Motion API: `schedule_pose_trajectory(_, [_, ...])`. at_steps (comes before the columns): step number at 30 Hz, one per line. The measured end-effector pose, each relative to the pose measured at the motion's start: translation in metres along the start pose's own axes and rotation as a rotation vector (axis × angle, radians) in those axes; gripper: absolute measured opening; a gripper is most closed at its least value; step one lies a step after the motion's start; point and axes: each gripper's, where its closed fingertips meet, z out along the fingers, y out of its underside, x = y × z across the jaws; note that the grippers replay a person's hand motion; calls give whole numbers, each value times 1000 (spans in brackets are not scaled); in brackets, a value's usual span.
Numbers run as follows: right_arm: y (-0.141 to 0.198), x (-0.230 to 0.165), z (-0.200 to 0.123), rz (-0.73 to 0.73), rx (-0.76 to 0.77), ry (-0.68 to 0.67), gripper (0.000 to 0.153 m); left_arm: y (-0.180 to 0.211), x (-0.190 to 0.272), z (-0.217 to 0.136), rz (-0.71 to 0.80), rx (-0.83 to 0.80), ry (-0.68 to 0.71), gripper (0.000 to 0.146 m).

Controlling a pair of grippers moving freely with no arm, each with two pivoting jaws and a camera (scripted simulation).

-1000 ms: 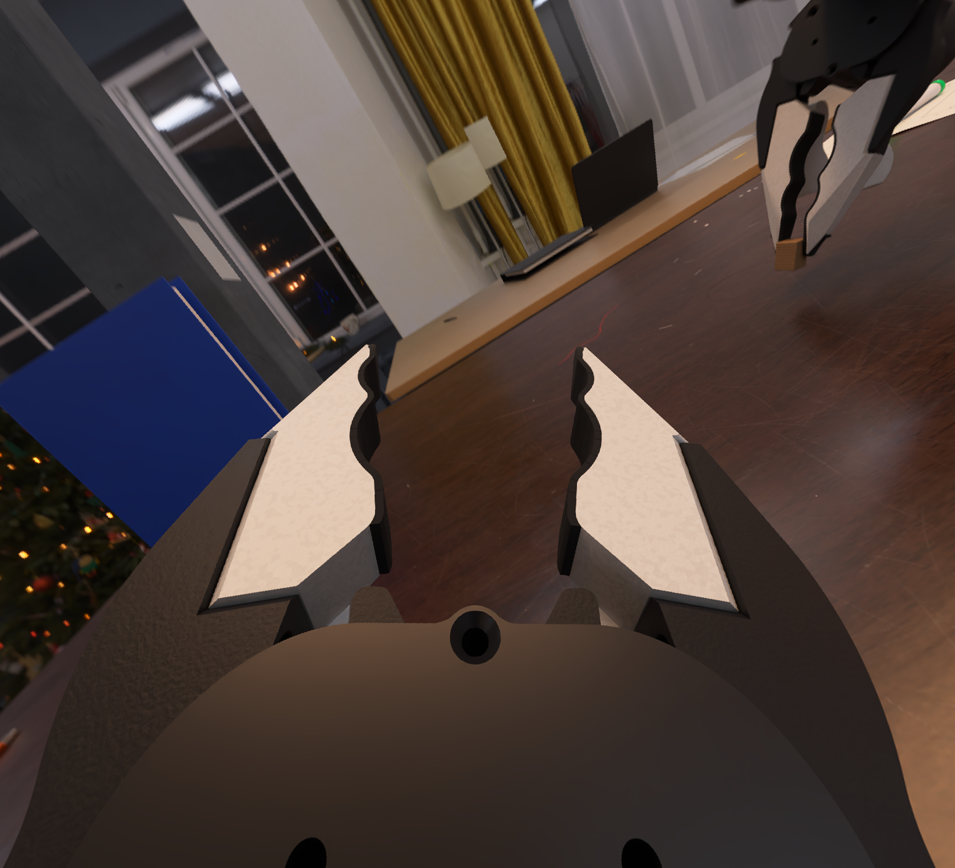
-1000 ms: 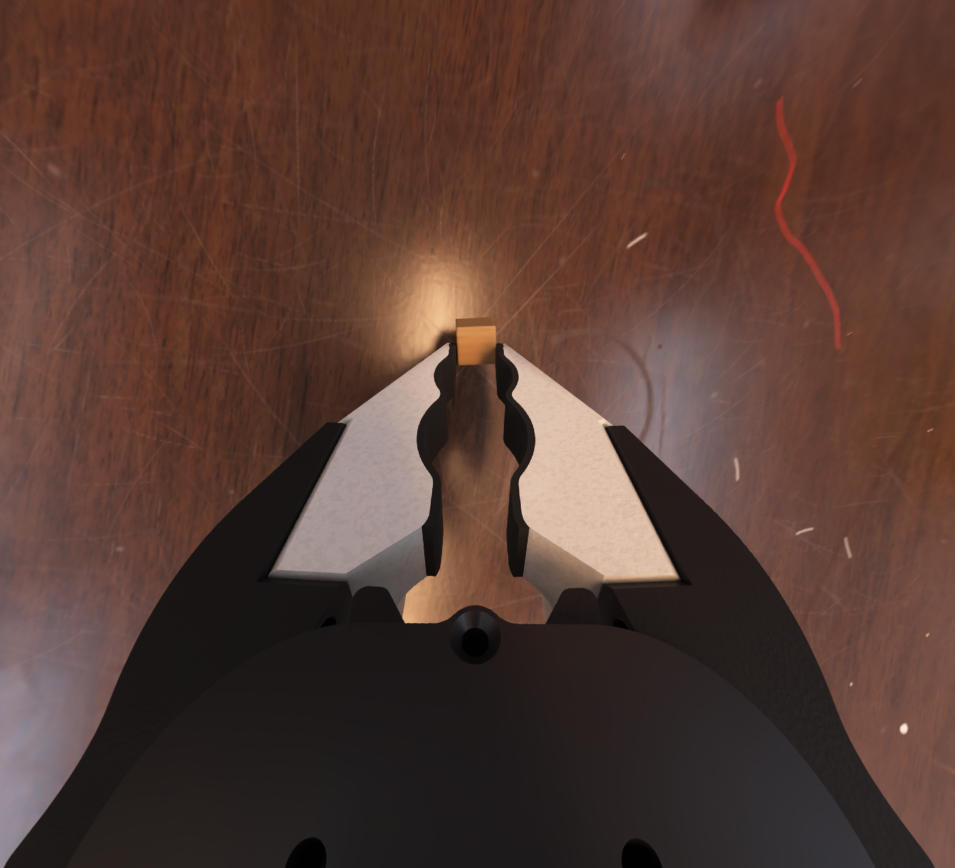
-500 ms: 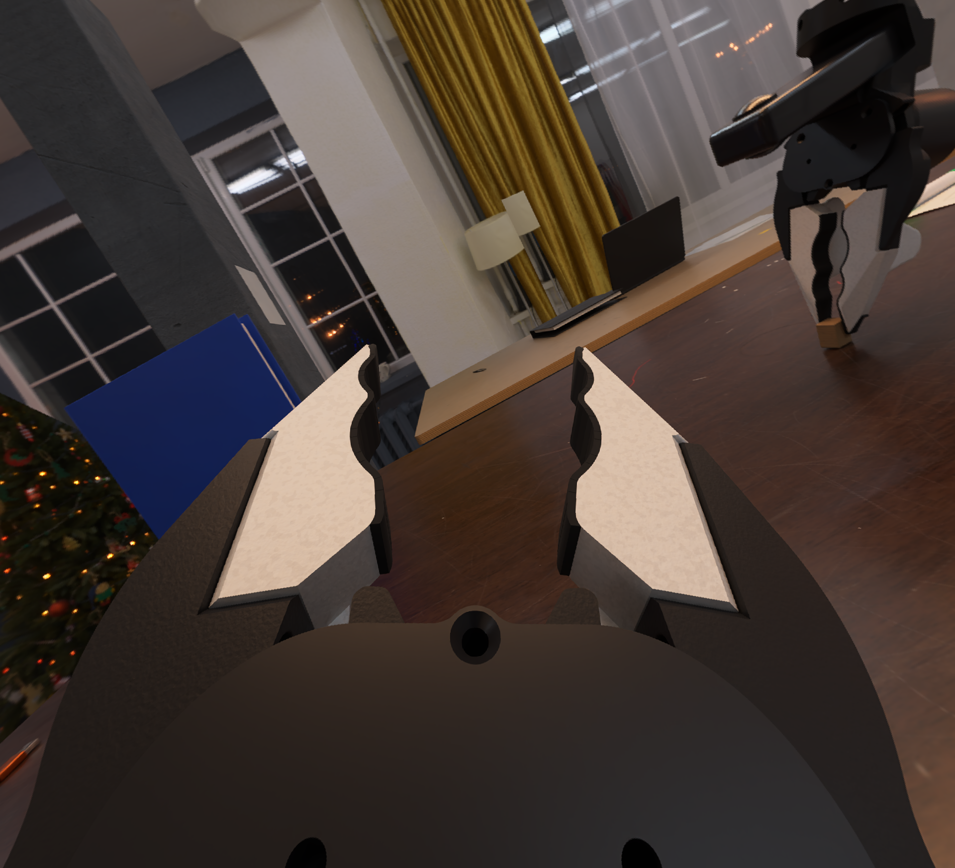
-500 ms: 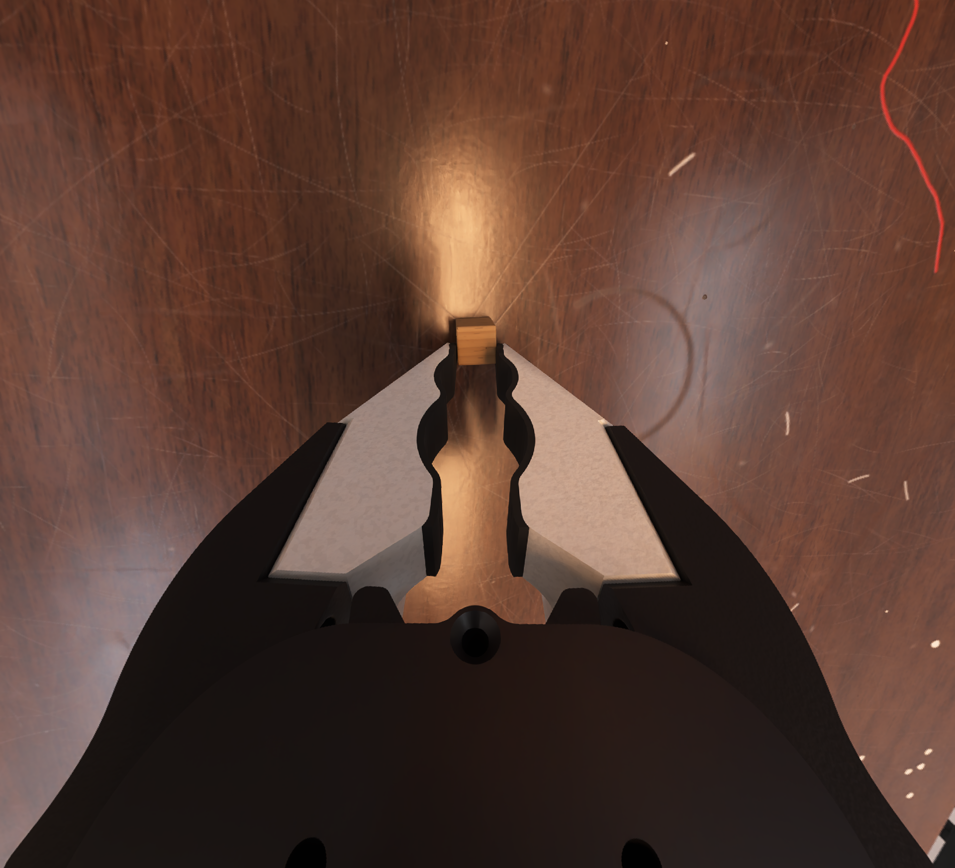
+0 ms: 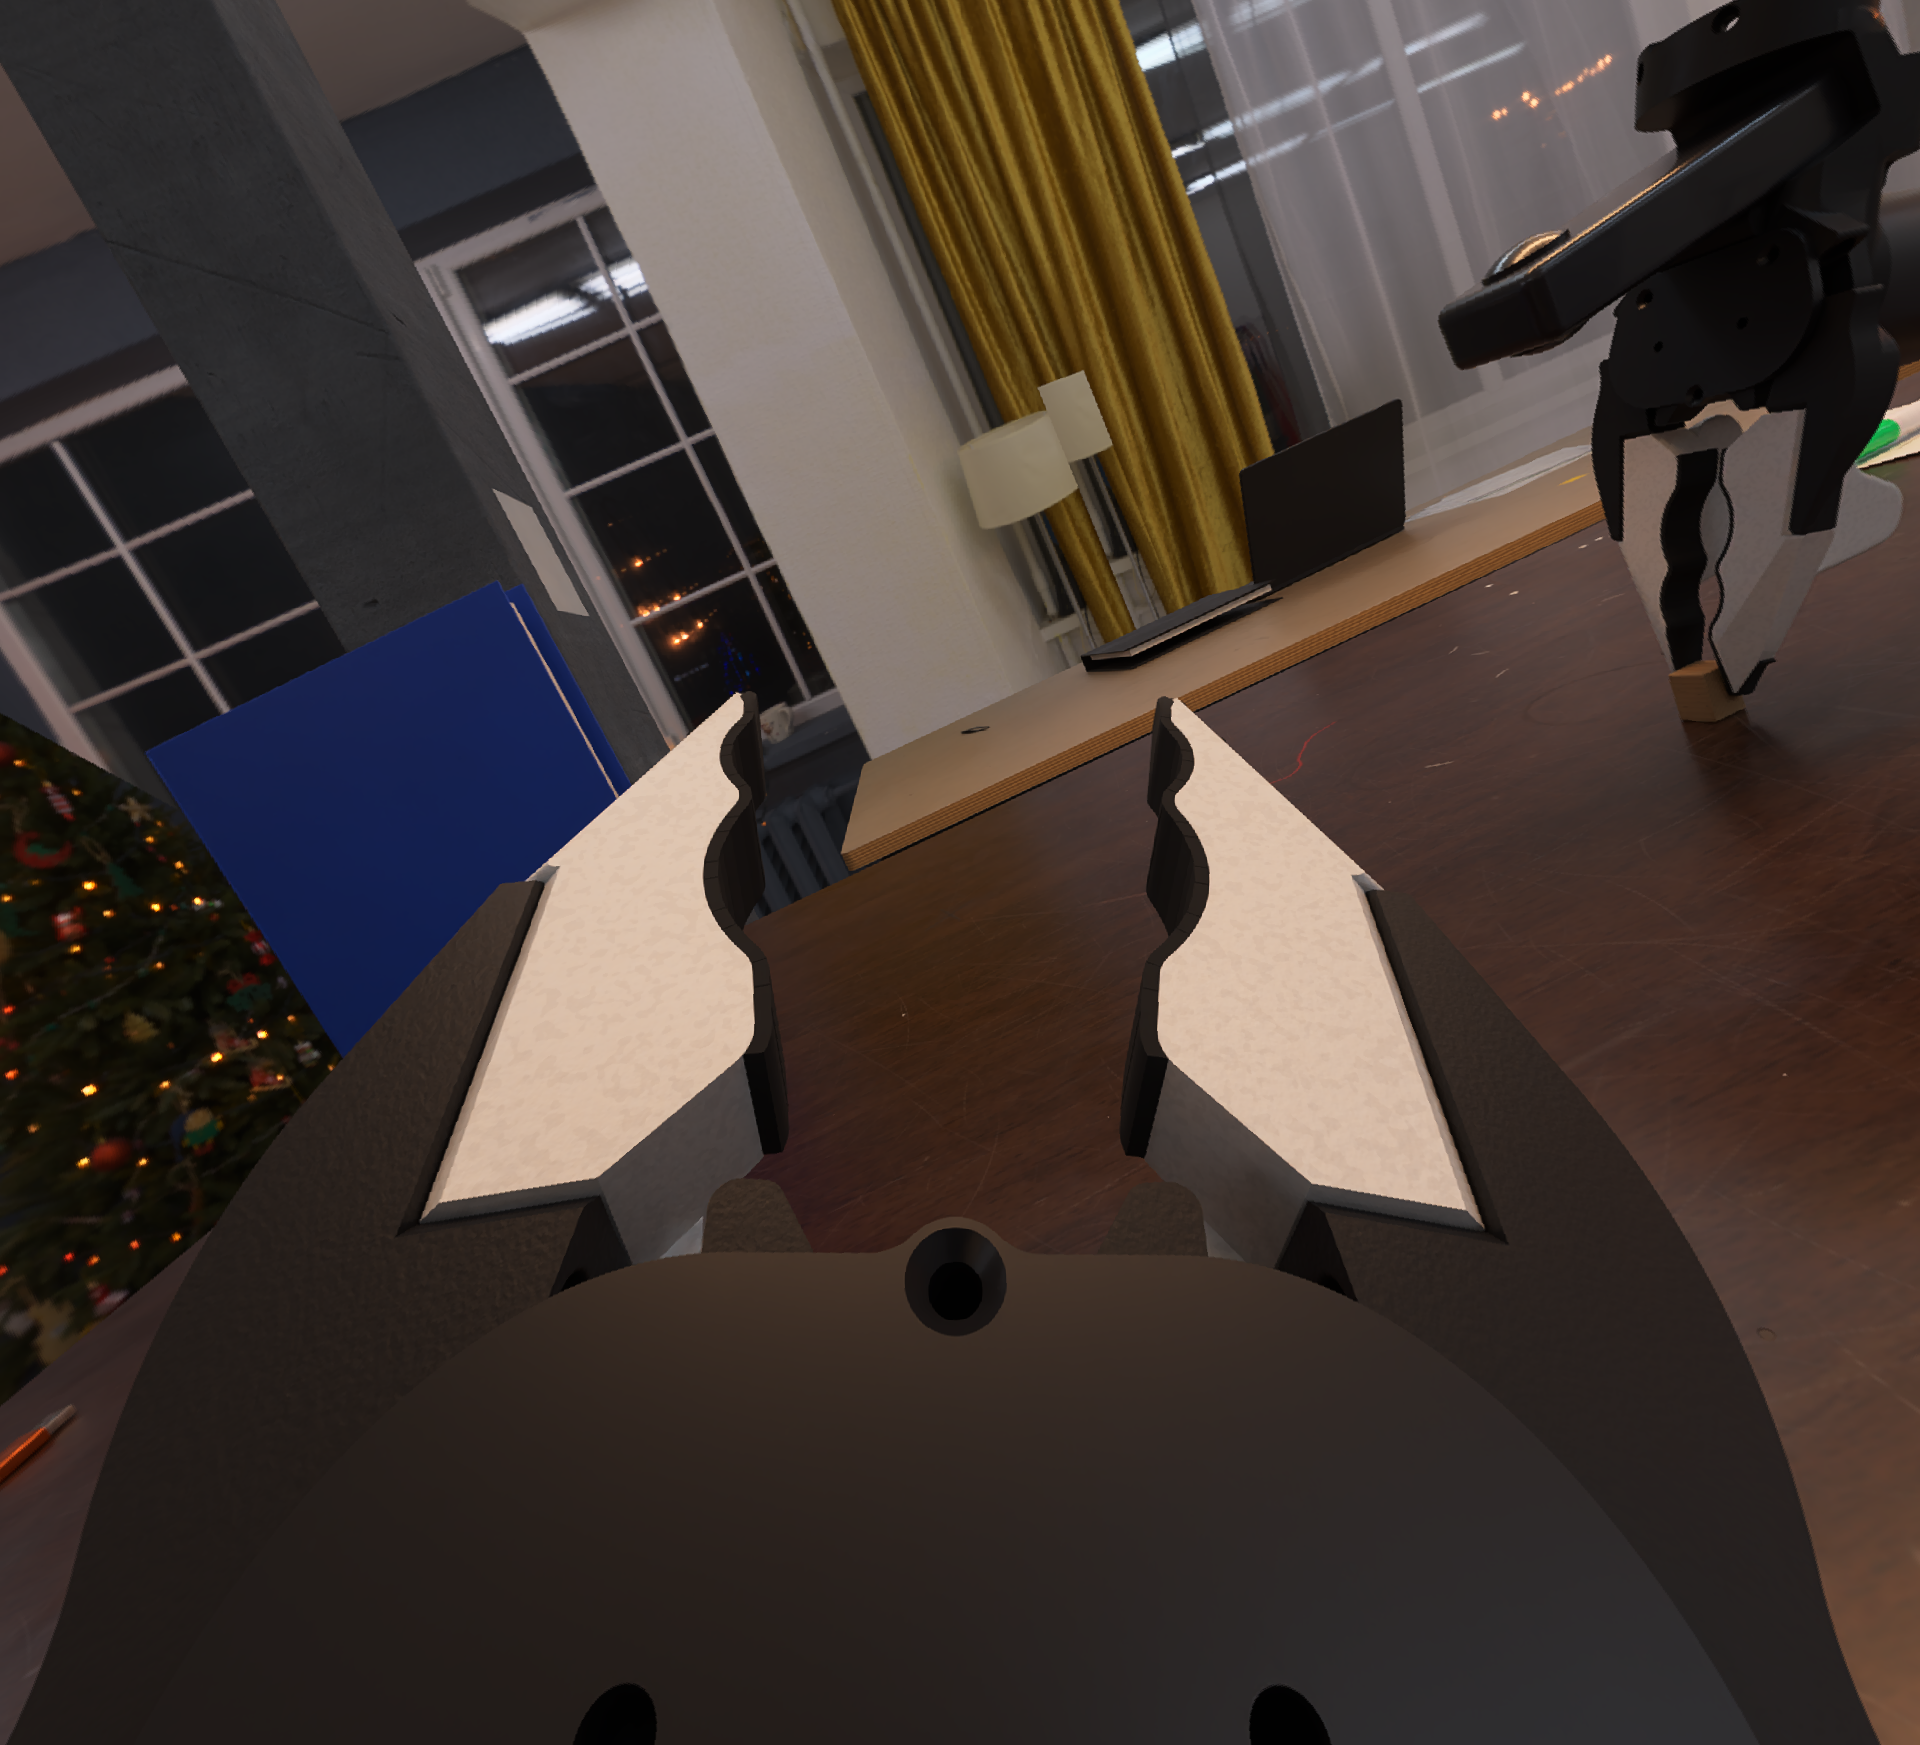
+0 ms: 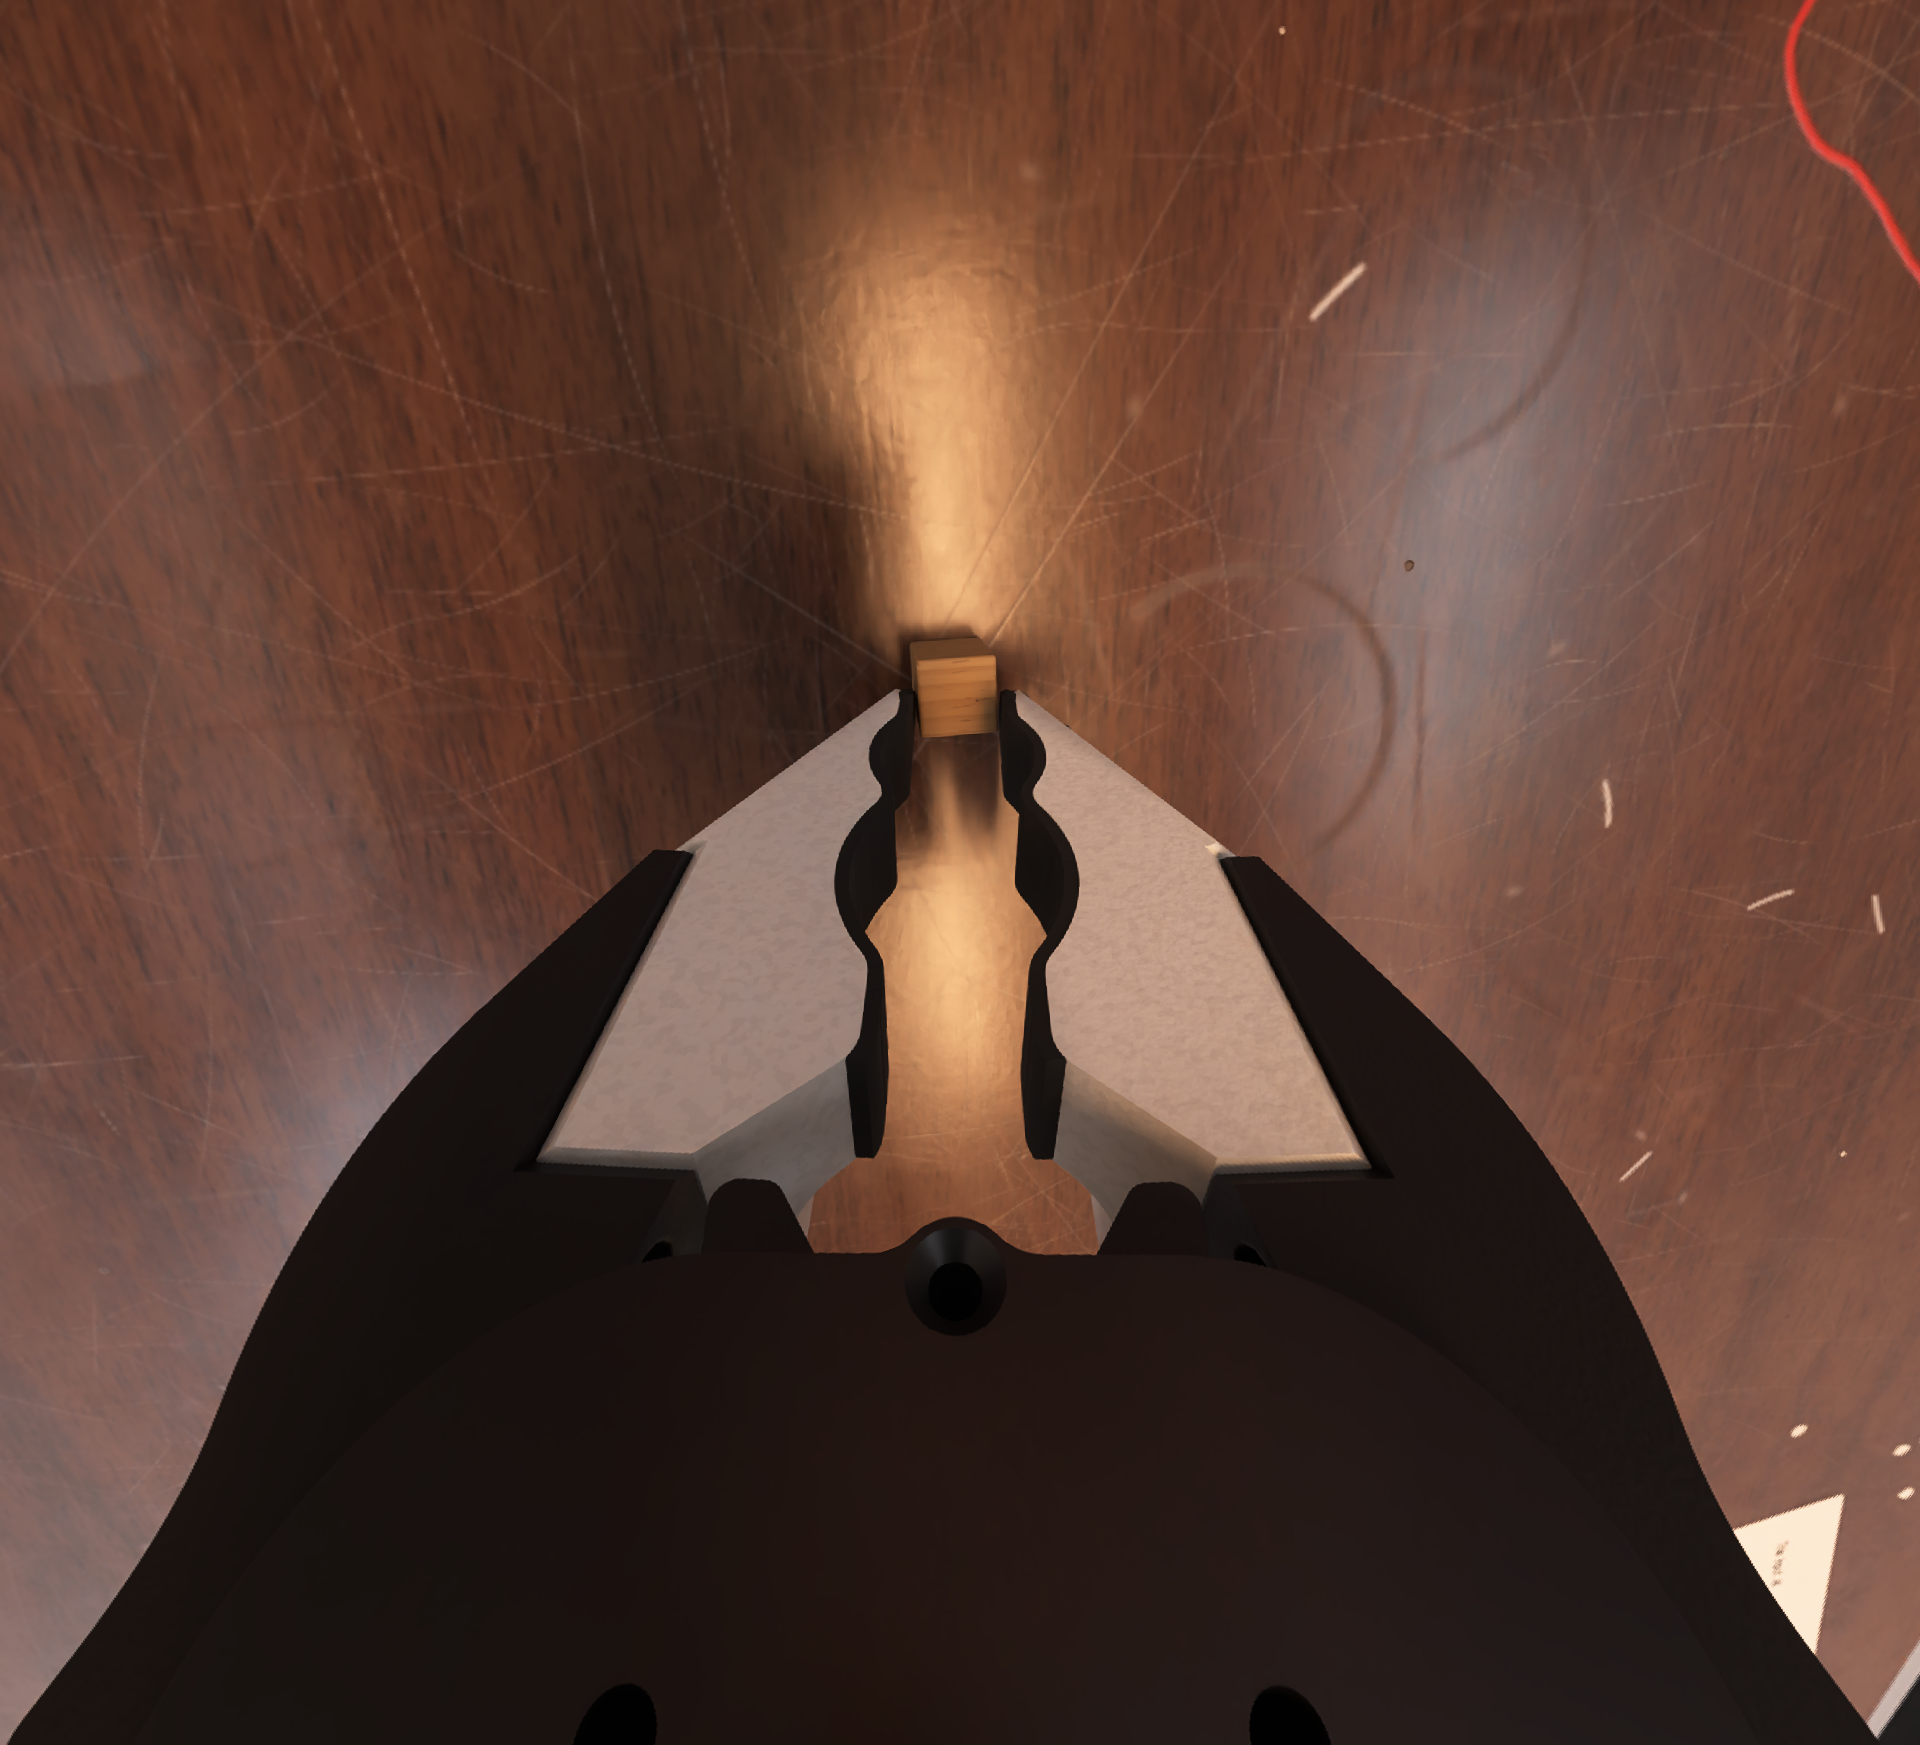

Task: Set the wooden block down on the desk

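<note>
Right gripper (image 6: 954, 703) is coming down onto the desk (image 6: 520, 345) compared with 1 s ago, fingertips still pinching the wooden block (image 6: 952, 687); block is now sitting on or just above the surface, contact hard to confirm; release looks like the next step; left gripper (image 5: 951, 729) is idling spread wide, holding nothing.

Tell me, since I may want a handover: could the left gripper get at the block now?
Probably not: the right gripper is shut on the block, covering its sides, though bare desk lies between.
</note>
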Motion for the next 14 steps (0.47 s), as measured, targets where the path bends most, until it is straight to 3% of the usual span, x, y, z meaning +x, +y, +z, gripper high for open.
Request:
schedule_pose_trajectory(5, [1, 5, -2, 17, 6, 21, 25, 1, -7, -1, -24, -4, -21, 74])
schedule_pose_trajectory(7, [-8, 6, -9, 33, 85, 43, 26, 1, -11, -2, -46, -2, -35, 74])
schedule_pose_trajectory(9, [-31, 8, -25, 63, 287, 66, 26, 1, -14, -3, -67, 0, -47, 74])
schedule_pose_trajectory(14, [-97, 17, -95, 146, 1081, 265, 25, 2, -24, -5, -117, 7, -82, 74])
